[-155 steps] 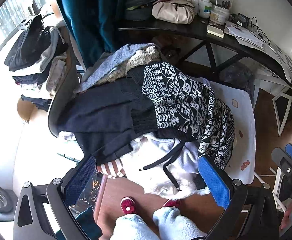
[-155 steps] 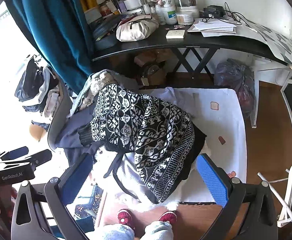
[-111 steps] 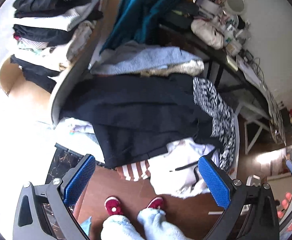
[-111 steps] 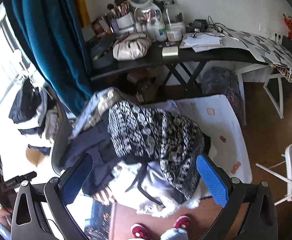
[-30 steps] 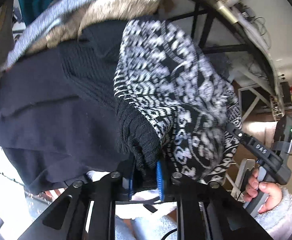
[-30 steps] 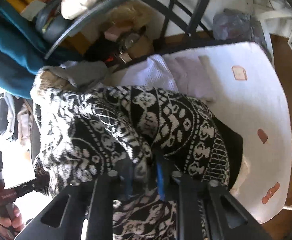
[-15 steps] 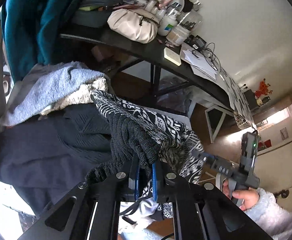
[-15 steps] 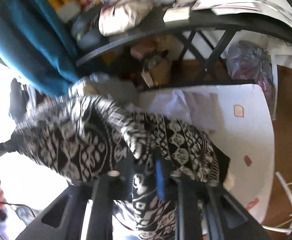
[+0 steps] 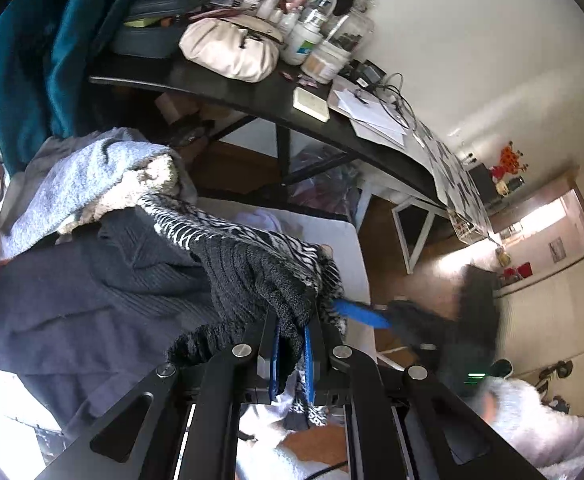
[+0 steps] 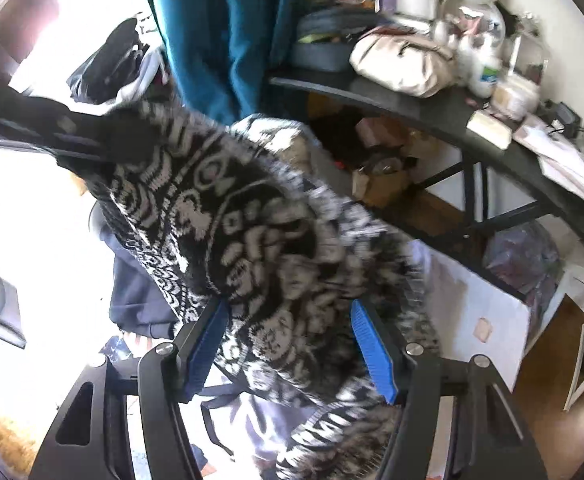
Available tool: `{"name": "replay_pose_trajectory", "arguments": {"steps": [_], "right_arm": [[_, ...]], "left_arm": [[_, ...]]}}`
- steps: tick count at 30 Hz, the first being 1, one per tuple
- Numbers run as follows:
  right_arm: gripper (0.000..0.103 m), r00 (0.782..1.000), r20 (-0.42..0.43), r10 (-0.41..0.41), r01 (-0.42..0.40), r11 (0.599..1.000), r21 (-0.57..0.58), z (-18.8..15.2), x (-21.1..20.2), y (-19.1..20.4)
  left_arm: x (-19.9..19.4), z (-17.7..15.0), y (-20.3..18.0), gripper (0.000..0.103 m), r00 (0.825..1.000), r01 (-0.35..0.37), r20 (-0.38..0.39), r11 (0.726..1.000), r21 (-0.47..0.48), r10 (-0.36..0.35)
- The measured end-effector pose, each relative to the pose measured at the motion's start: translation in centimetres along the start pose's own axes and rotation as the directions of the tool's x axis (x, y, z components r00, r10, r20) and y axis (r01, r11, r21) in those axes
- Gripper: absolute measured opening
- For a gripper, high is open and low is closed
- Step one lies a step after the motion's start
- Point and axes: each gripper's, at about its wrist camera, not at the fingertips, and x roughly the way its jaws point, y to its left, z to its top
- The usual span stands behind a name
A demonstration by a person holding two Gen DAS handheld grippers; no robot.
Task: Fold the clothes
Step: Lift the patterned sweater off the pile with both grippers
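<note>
A black-and-white patterned knit sweater (image 10: 252, 232) hangs lifted above the clothes pile. My left gripper (image 9: 292, 340) is shut on its dark ribbed cuff (image 9: 260, 280); it also shows at the upper left of the right wrist view (image 10: 92, 140). My right gripper (image 10: 288, 344) is open, its blue pads either side of the sweater, which drapes between them. It appears blurred at the right of the left wrist view (image 9: 355, 310). Below lie a dark navy garment (image 9: 72, 300) and a grey-blue fleece (image 9: 84, 176).
A black desk (image 9: 252, 100) with a cream bag (image 9: 228, 48), bottles and papers stands behind. A teal curtain (image 10: 228, 32) hangs at the left. A white table (image 10: 491, 304) lies under the pile. A chair piled with clothes (image 10: 120, 64) stands far left.
My right gripper has opened and let go of the sweater. My left gripper still grips the cuff, and the sweater has been lifted and swung leftward.
</note>
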Motion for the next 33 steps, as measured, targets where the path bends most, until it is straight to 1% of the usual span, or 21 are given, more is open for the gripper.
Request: {"name": "replay_pose_trajectory", "arguments": {"steps": [2,4,6,8,9,11,13,17,19,20,21,23,24,25,26,27,28,30,32,33], "right_arm": [[0.067,0.999,-0.009,0.036,-0.036,0.999,0.033,0.1,1.0,0.2],[0.060,0.997,0.028,0.075,-0.078,0.991,0.104,0.3,1.0,-0.3],[0.031,0.993,0.052,0.102,-0.110,0.980,0.167,0.3,0.8,-0.7],[0.020,0.989,0.077,0.127,-0.142,0.964,0.225,0.5,0.3,-1.3],[0.017,0.987,0.097,0.129,-0.150,0.958,0.245,0.6,-0.4,-1.4],[0.015,0.981,0.149,0.125,-0.160,0.953,0.259,1.0,-2.0,-1.7],[0.015,0.970,0.210,0.123,-0.180,0.945,0.274,1.6,-3.9,-2.3],[0.014,0.932,0.343,0.115,-0.225,0.927,0.300,3.2,-8.4,-3.1],[0.014,0.913,0.389,0.122,-0.252,0.919,0.304,4.0,-9.9,-3.1],[0.014,0.909,0.399,0.122,-0.257,0.917,0.305,4.3,-10.0,-3.2],[0.014,0.911,0.398,0.114,-0.247,0.921,0.301,4.4,-9.7,-3.2],[0.014,0.920,0.379,0.100,-0.224,0.928,0.299,4.0,-9.0,-3.0],[0.014,0.927,0.362,0.100,-0.221,0.924,0.311,3.6,-8.7,-3.1],[0.014,0.932,0.347,0.103,-0.224,0.918,0.328,3.1,-8.0,-3.2],[0.014,0.937,0.332,0.107,-0.227,0.911,0.345,2.7,-7.3,-3.2],[0.014,0.940,0.324,0.108,-0.227,0.907,0.355,2.2,-6.8,-3.2],[0.014,0.941,0.320,0.106,-0.225,0.905,0.361,1.8,-6.6,-3.3],[0.014,0.943,0.318,0.100,-0.221,0.901,0.373,1.1,-6.4,-3.4],[0.014,0.940,0.329,0.092,-0.225,0.892,0.393,0.5,-6.5,-3.8],[0.014,0.937,0.336,0.090,-0.231,0.884,0.407,0.2,-6.6,-4.1]], "left_arm": [[-0.6,-0.3,-0.5,0.008,1.000,0.014,0.005,1.000,0.015,-0.014],[-1.4,-0.9,-1.1,0.007,0.999,0.032,0.016,0.999,0.040,-0.033],[-1.9,-1.5,-1.4,0.007,0.999,0.041,0.020,0.998,0.055,-0.042],[-2.3,-1.9,-1.7,0.007,0.998,0.052,0.025,0.997,0.061,-0.053],[-2.8,-1.9,-2.0,0.007,0.997,0.061,0.036,0.996,0.071,-0.064],[-3.8,-1.8,-2.9,0.007,0.994,0.085,0.065,0.991,0.101,-0.091],[-4.9,-1.7,-3.7,0.007,0.989,0.106,0.093,0.986,0.131,-0.119],[-7.0,-1.2,-5.1,0.007,0.976,0.141,0.139,0.972,0.187,-0.168],[-7.3,-0.9,-5.1,0.007,0.973,0.147,0.147,0.970,0.195,-0.178],[-7.0,-0.9,-4.8,0.007,0.975,0.140,0.147,0.971,0.192,-0.169],[-6.6,-0.9,-4.4,0.007,0.977,0.134,0.141,0.974,0.182,-0.161],[-5.2,-1.3,-2.9,0.007,0.982,0.135,0.110,0.982,0.135,-0.150],[-4.5,-1.6,-2.3,0.007,0.985,0.133,0.096,0.984,0.120,-0.145],[-3.8,-1.9,-1.8,0.009,0.988,0.123,0.082,0.985,0.123,-0.134],[-3.0,-2.3,-1.4,0.011,0.993,0.094,0.062,0.986,0.136,-0.103],[-2.3,-2.6,-1.0,0.016,0.998,0.041,0.038,0.987,0.155,-0.048],[-1.5,-2.8,-0.6,0.025,1.000,-0.020,0.014,0.984,0.177,0.017],[-0.5,-3.2,0.4,0.026,0.992,-0.120,-0.007,0.968,0.220,0.125],[-0.1,-3.3,1.4,0.026,0.984,-0.166,-0.021,0.954,0.251,0.176],[-0.1,-3.3,1.8,0.026,0.982,-0.175,-0.018,0.948,0.265,0.187]]}}
